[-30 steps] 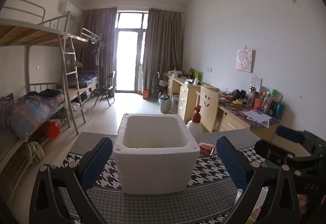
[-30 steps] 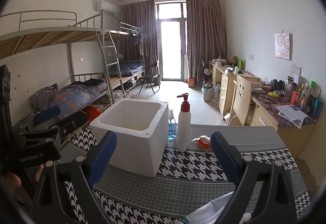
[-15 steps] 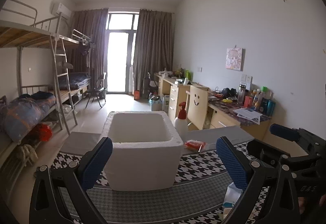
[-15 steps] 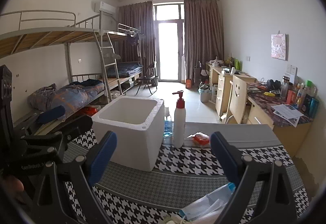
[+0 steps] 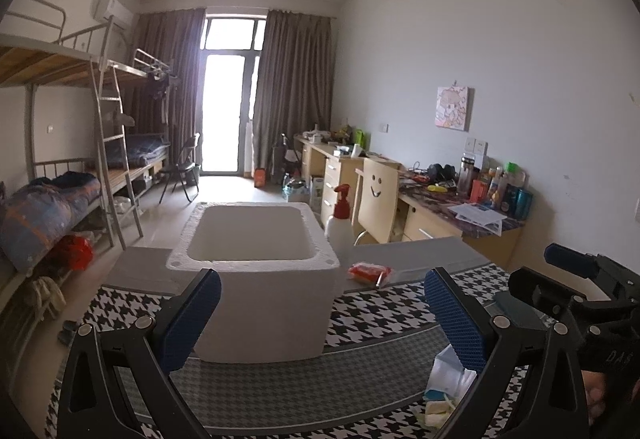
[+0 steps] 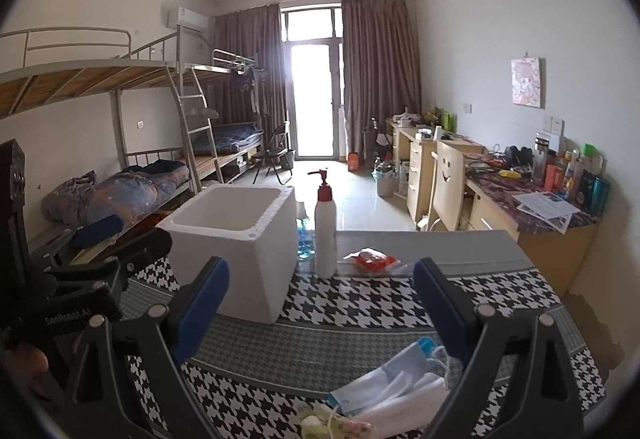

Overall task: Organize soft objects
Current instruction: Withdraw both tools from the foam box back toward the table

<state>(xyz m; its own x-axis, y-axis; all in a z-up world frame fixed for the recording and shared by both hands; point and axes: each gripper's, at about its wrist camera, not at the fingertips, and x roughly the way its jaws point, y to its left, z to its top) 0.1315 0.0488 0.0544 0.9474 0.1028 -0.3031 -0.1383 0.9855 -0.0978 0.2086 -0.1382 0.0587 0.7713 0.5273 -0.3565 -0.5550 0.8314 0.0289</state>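
Observation:
A white foam box [image 5: 256,271] [image 6: 236,235] stands open-topped on the houndstooth table cloth [image 6: 360,303]. Near the front edge lies a pile of soft things: white and blue face masks [image 6: 396,383] [image 5: 448,379] and a floral cloth [image 6: 336,425]. My left gripper [image 5: 320,319] is open, above the cloth in front of the box, holding nothing. My right gripper [image 6: 320,311] is open too, with the masks just below and right of its gap. Each gripper shows at the edge of the other's view.
A white pump bottle with a red top [image 6: 325,227] stands right of the box, a blue bottle [image 6: 303,235] behind it, and a red packet [image 6: 372,259] [image 5: 368,273] lies on the grey strip. Bunk beds [image 6: 120,175] fill the left, desks [image 6: 520,207] the right.
Both views have pulled back and tilted slightly down: the box looks farther away, and the masks and floral cloth have come into view at the bottom. Both grippers stay open.

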